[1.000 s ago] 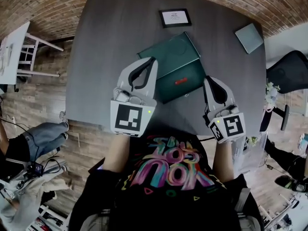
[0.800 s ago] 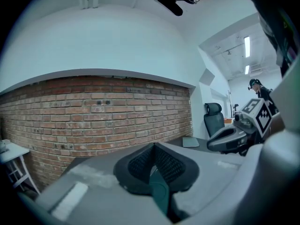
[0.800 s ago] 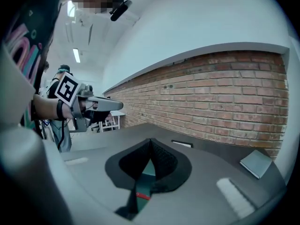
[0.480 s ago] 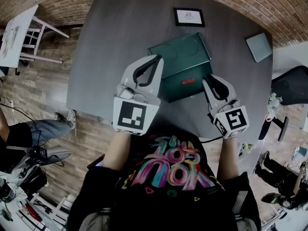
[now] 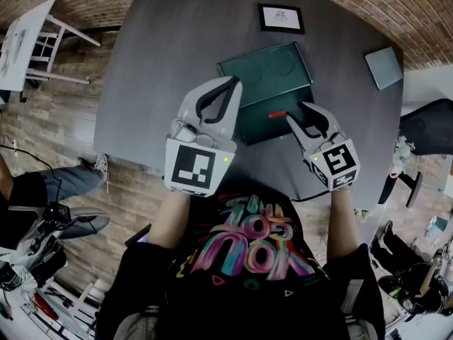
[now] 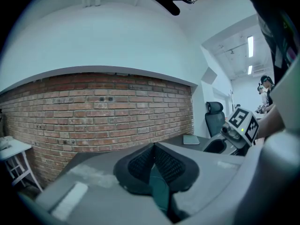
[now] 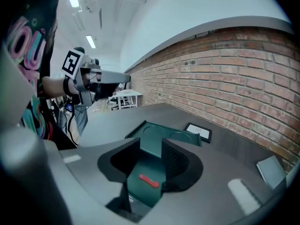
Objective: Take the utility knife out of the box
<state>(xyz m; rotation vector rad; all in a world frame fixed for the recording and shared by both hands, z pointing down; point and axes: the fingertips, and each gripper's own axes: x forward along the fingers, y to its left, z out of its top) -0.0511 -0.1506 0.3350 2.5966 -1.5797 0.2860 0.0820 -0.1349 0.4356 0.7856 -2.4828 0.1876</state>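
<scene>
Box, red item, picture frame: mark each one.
box [image 5: 265, 69], head view, far panel.
red item [image 7: 148, 181], right gripper view, its middle.
picture frame [image 5: 281, 18], head view, its centre.

Swung the right gripper [image 5: 299, 116] down and in toward the box [image 5: 265, 73], with the tips now right up by the red knife [image 5: 277, 114] instead of hanging back near the table [image 5: 177, 62] edge. Just been opening the jaws too, from pinched together to wide apart, with the red knife in line with the gap, not gripped.
</scene>
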